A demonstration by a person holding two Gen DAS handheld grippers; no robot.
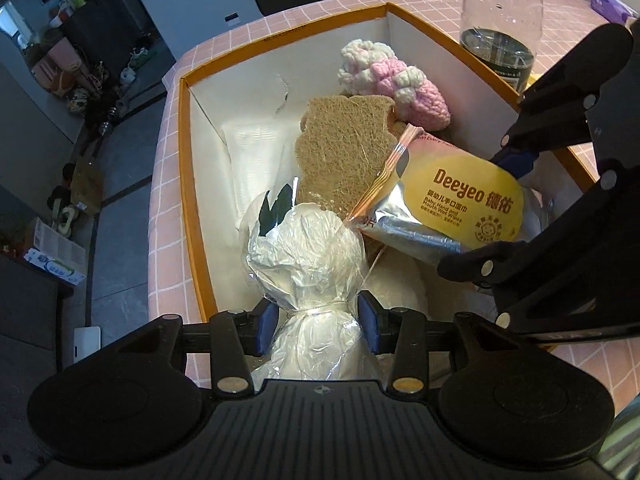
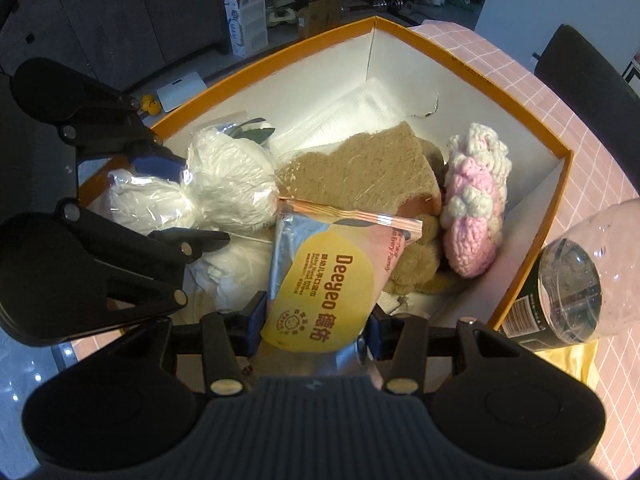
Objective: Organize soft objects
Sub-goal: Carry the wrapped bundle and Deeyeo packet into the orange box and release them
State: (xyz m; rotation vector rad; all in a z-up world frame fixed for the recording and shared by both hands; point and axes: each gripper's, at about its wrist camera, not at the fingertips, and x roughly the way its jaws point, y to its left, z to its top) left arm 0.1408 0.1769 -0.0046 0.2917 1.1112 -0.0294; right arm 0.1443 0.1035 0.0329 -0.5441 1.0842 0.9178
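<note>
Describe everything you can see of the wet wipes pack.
The wipes pack is a soft, silvery foil pouch with a yellow label reading Deeyeo and a pink-striped crimped seal at its far end. It looks unopened. It sits tilted between the blue pads of the right gripper, over the orange-rimmed box. Its far end overlaps the brown sponge; a plastic-wrapped white bundle lies beside it. Whether the pads press it is unclear.

Both wrist views down into box (image 1: 384, 10)
</note>
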